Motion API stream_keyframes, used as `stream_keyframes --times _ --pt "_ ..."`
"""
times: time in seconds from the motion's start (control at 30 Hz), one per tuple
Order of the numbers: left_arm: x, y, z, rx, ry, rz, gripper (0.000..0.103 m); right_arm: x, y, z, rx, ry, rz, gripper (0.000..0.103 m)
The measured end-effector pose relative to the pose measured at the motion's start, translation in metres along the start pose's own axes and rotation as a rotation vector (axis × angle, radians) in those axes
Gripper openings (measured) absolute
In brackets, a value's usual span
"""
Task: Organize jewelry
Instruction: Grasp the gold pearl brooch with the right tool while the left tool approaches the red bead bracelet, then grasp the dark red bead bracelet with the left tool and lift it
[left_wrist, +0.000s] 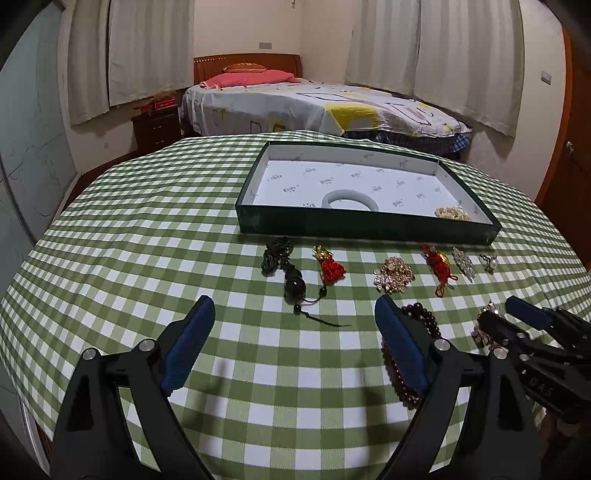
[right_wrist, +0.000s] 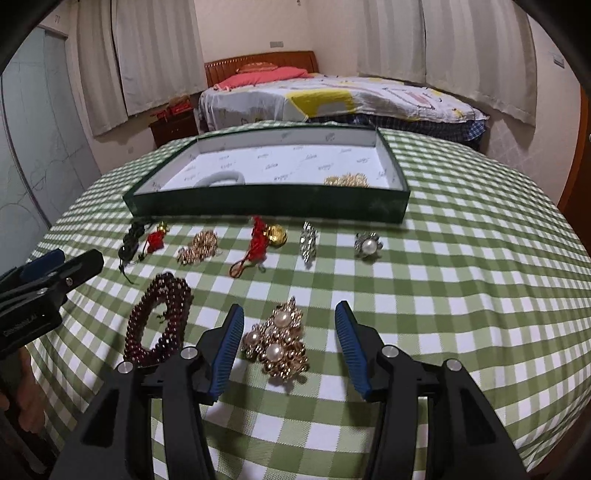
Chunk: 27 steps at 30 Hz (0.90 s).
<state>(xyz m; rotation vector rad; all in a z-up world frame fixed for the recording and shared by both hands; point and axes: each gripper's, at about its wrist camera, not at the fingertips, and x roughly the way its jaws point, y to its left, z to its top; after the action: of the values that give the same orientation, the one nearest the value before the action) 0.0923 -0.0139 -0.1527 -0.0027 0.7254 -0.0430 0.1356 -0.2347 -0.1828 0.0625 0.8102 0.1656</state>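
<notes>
A dark green tray (left_wrist: 332, 226) (right_wrist: 258, 201) with white lining holds a white bangle (left_wrist: 349, 199) and a gold bead piece (left_wrist: 452, 213). Jewelry lies in a row on the checked cloth: a dark bead cord (left_wrist: 284, 266), a red tassel charm (left_wrist: 328, 267), a gold brooch (left_wrist: 393, 275), a red knot with gold bell (right_wrist: 264, 236), a crystal piece (right_wrist: 308, 240), a pearl ring (right_wrist: 367, 245). My right gripper (right_wrist: 290, 325) is open around a gold pearl brooch (right_wrist: 279, 341). My left gripper (left_wrist: 295, 314) is open and empty, beside a garnet bead bracelet (right_wrist: 157, 317).
The round table has a green checked cloth (left_wrist: 147, 240). A bed (left_wrist: 314, 107) and nightstand (left_wrist: 155, 125) stand behind it. The left gripper's body (right_wrist: 40, 291) shows at the left edge of the right wrist view.
</notes>
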Motion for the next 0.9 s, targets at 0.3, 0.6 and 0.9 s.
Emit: stream_keyframes --times 0.3,0.6,0.9 --pt "-0.004 -0.014 -0.007 0.029 0.007 -0.020 0.086 -0.003 0.011 -0.005 -0.049 0.026 0.021 0.028" --pt "0.000 -0.034 -0.012 0.065 0.037 -0.066 0.086 -0.015 -0.011 -0.004 0.004 -0.007 -0.001 0.028" --pt "0.012 -0.063 -0.020 0.103 0.090 -0.089 0.086 -0.019 -0.033 -0.008 0.060 -0.017 0.003 0.028"
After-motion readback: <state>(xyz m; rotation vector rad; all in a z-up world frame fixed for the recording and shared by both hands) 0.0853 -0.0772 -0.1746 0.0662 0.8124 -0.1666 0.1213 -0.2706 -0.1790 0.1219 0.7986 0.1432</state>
